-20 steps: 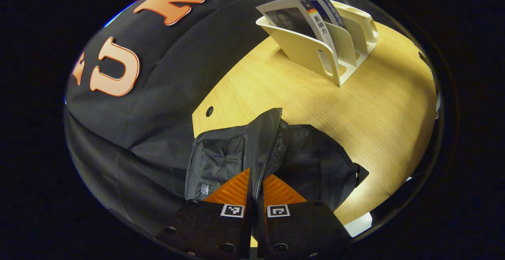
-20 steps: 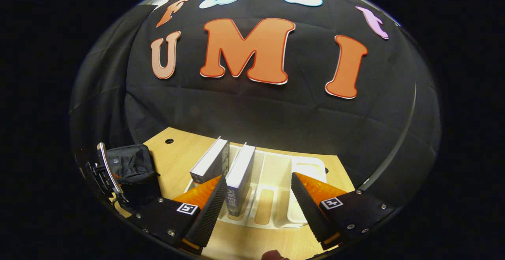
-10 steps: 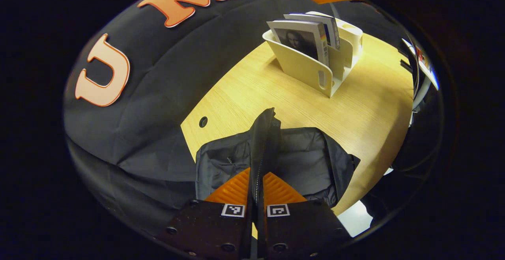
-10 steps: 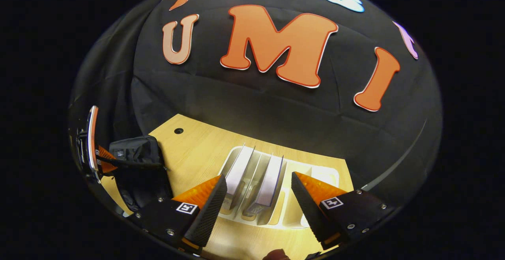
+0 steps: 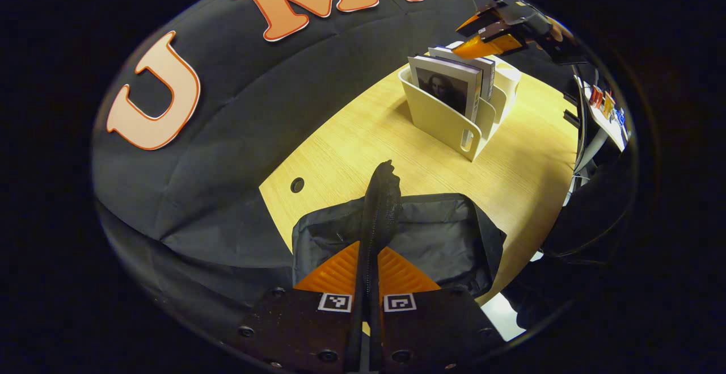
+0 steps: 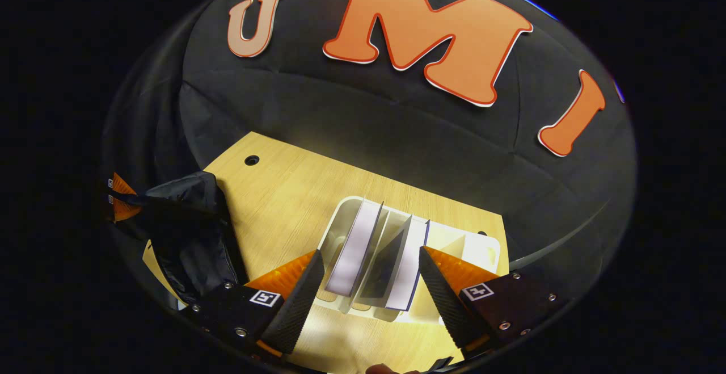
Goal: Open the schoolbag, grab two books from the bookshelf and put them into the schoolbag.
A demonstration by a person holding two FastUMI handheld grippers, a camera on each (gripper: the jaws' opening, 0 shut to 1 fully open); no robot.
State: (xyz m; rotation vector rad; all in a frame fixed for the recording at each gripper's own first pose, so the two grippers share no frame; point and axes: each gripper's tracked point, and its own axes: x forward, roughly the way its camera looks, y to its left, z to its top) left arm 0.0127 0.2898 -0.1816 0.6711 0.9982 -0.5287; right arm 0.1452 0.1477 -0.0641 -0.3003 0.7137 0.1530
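Schoolbag first: the black fabric schoolbag (image 5: 448,238) lay at the near left end of the light wooden counter (image 5: 363,141), its mouth gaping and the dark lining showing. Its zippered flap (image 5: 379,204) was pulled straight up into a ridge, pinched tight between the orange fingers of the left tongs (image 5: 367,266), which were pressed together on it. In the right gripper view the same bag (image 6: 187,232) sat at the far left, with the left tongs (image 6: 122,204) gripping its raised edge.

Further along the counter stood the cream plastic slotted bookshelf (image 5: 448,121), well apart from the bag. Two books stood upright in neighbouring slots: the book with a portrait on its cover (image 5: 445,87) on the bag's side, and the second book with a blue-edged cover (image 5: 473,70) just behind it. From above, in the right gripper view, both books (image 6: 354,249) (image 6: 405,266) showed their page edges inside the rack (image 6: 476,246).

The right tongs (image 6: 371,277) hung over the rack, spread wide, with both books showing between the ribbed black pads (image 6: 298,300), touching neither as far as I could tell. The left gripper view caught those tongs (image 5: 490,36) just above the book tops.

A round cable hole (image 5: 297,184) sat in the counter near the bag.
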